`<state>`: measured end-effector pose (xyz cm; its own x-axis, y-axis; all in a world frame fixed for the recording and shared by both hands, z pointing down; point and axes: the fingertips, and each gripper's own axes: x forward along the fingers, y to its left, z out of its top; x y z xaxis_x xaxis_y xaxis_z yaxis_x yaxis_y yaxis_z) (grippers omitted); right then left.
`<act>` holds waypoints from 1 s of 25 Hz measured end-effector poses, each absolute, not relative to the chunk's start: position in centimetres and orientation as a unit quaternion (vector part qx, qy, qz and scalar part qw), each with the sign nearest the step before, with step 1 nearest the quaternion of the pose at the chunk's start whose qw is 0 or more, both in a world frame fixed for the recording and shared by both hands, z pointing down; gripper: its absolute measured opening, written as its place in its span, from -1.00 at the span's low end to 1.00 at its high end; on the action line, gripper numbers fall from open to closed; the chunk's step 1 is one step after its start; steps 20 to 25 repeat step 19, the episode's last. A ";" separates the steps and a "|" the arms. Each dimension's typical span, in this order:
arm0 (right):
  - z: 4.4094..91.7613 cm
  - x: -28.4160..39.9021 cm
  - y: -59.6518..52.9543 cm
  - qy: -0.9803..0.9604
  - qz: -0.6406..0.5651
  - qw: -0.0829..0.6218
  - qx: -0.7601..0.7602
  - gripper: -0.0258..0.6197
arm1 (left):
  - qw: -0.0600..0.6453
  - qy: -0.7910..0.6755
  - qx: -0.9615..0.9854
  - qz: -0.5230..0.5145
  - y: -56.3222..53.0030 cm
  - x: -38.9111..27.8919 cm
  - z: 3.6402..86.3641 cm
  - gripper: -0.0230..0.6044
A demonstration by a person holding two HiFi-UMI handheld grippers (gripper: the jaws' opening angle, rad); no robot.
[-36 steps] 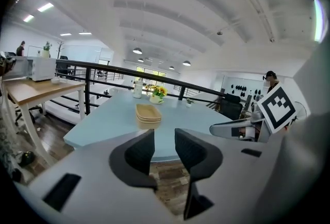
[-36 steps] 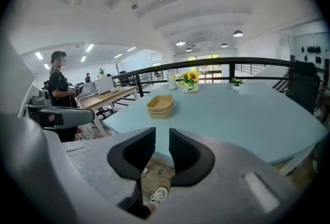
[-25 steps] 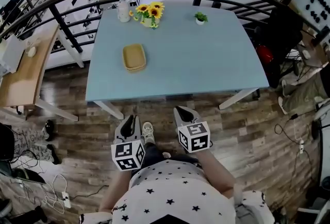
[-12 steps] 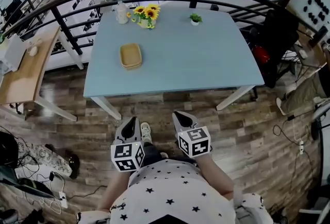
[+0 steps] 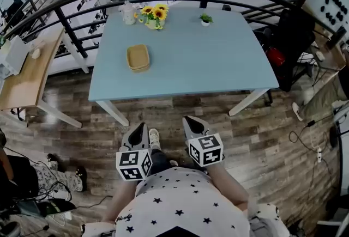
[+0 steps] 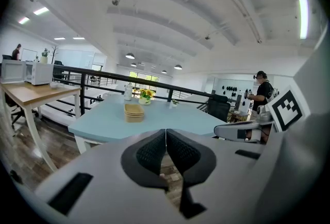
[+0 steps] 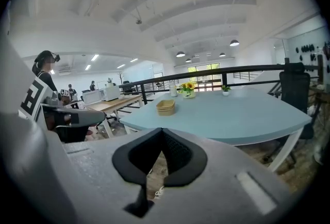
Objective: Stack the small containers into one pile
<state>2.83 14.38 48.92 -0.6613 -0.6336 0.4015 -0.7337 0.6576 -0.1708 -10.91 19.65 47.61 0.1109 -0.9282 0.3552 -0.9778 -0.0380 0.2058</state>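
Tan containers sit nested in one pile on the counter; stacking appears complete. Left gripper, jaws just closed, and right gripper are empty, jaws together, held well clear.

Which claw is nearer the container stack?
Left. The left claw, short of the table, lines up with the stack; the right claw sits further to the side.

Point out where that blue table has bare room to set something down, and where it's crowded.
The table is mostly bare: the whole right half, from the container stack across to the right edge, and the near strip in front of the stack. The far edge is crowded: jug and sunflowers at the left corner, plant mid-edge.
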 end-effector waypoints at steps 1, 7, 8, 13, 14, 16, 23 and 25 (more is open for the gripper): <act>48.9 2.8 14.4 -0.897 0.161 0.154 0.381 -0.90 | 0.201 -0.663 0.718 0.062 19.7 -10.9 47.5 -0.91; 48.7 2.9 14.5 -0.898 0.166 0.147 0.380 -0.91 | 0.203 -0.660 0.721 0.063 20.0 -10.7 47.7 -0.91; 48.8 2.9 14.5 -0.898 0.167 0.146 0.380 -0.91 | 0.203 -0.660 0.721 0.063 20.0 -10.7 47.8 -0.91; 48.8 2.9 14.4 -0.898 0.170 0.146 0.378 -0.90 | 0.203 -0.659 0.721 0.065 19.9 -10.5 47.7 -0.91; 48.8 2.9 14.5 -0.898 0.171 0.146 0.378 -0.90 | 0.203 -0.659 0.721 0.066 19.9 -10.5 47.8 -0.91; 48.9 2.9 14.5 -0.899 0.172 0.145 0.375 -0.91 | 0.204 -0.660 0.720 0.067 19.9 -10.4 47.9 -0.91; 49.1 2.8 14.4 -0.901 0.174 0.144 0.371 -0.91 | 0.205 -0.661 0.719 0.070 19.8 -10.4 48.3 -0.91; 49.1 2.8 14.4 -0.901 0.174 0.144 0.371 -0.91 | 0.205 -0.661 0.719 0.070 19.8 -10.4 48.3 -0.91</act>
